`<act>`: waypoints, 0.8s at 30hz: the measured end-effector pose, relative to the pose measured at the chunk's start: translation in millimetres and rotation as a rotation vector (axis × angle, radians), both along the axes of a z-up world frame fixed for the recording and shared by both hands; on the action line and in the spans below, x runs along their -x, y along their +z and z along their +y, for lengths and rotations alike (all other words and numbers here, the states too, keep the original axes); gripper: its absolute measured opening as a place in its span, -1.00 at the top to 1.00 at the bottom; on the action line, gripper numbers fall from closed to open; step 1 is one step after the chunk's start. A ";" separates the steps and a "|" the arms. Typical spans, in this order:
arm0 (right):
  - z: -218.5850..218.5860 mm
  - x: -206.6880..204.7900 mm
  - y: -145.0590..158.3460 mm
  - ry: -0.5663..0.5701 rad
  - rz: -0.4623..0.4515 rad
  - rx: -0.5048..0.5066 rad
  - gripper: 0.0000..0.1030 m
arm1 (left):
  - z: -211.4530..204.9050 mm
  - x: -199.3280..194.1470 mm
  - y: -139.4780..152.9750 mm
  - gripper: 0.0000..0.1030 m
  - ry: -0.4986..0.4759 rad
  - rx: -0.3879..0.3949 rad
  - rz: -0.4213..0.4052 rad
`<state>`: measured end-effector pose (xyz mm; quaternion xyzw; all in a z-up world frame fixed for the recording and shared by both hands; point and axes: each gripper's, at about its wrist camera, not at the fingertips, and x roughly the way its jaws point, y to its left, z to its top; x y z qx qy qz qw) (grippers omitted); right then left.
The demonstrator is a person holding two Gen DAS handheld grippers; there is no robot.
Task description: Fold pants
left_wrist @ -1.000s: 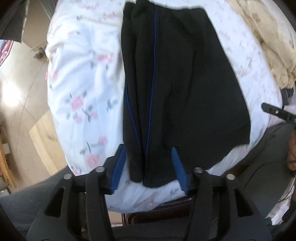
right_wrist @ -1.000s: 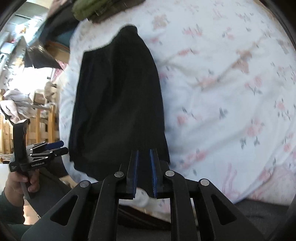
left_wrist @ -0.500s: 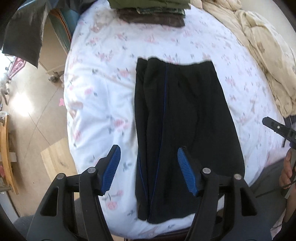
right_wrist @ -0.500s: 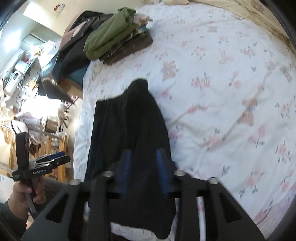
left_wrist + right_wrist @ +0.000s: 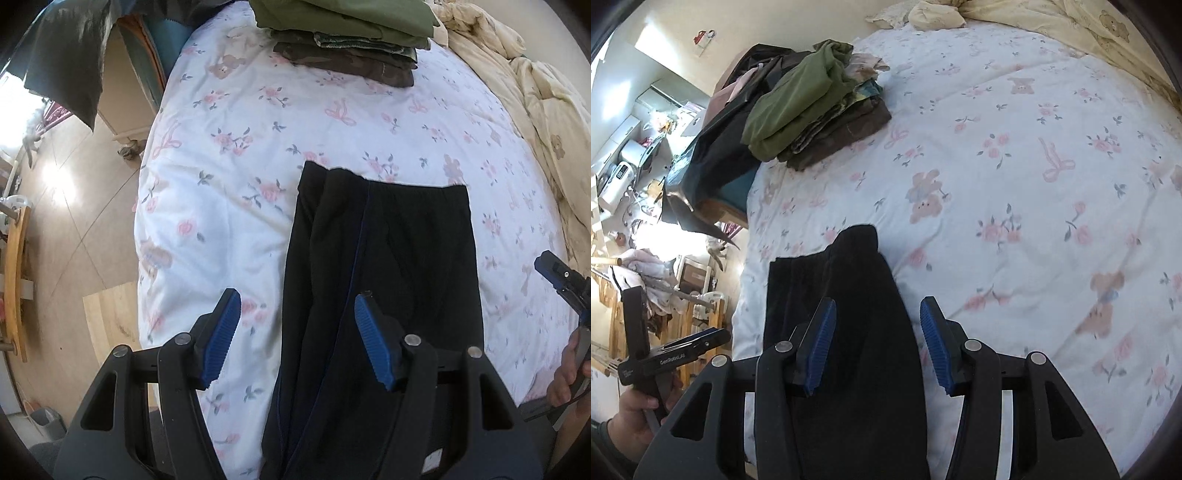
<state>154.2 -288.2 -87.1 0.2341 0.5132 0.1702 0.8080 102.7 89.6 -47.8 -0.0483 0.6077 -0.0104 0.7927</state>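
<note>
Black pants (image 5: 384, 266) with a thin blue side stripe lie folded lengthwise and flat on the flowered white bed sheet (image 5: 229, 177). They also show in the right wrist view (image 5: 849, 317). My left gripper (image 5: 297, 343) is open and empty, raised above the pants' near end. My right gripper (image 5: 877, 339) is open and empty, raised above the pants' right edge. Each gripper shows in the other's view, the right at the far right edge (image 5: 565, 280), the left at the lower left (image 5: 676, 354).
A stack of folded clothes, olive green on top (image 5: 812, 107), lies at the far side of the bed (image 5: 347, 40). A cream quilt (image 5: 535, 96) is bunched along the right. The bed's left edge drops to a tiled floor (image 5: 74, 206) with furniture.
Both grippers have let go of the pants, opened, and lifted up and back. The pants now lie flat on the sheet.
</note>
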 end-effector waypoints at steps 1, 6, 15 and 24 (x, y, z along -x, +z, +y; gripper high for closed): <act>0.6 -5.0 -2.9 0.001 0.002 0.004 0.02 | -0.4 -3.5 -1.3 -0.18 0.002 0.001 -0.002; 2.5 -22.7 -12.2 0.001 0.008 0.001 0.02 | -3.8 -20.0 -9.1 -0.18 -0.002 -0.004 -0.003; 6.5 -49.6 -37.7 0.004 0.053 0.011 0.02 | 4.9 -51.0 -22.6 -0.18 0.052 -0.032 -0.068; 12.0 -63.4 -55.0 0.005 0.085 0.014 0.02 | -24.1 -65.5 -55.0 -0.16 -0.111 0.029 -0.027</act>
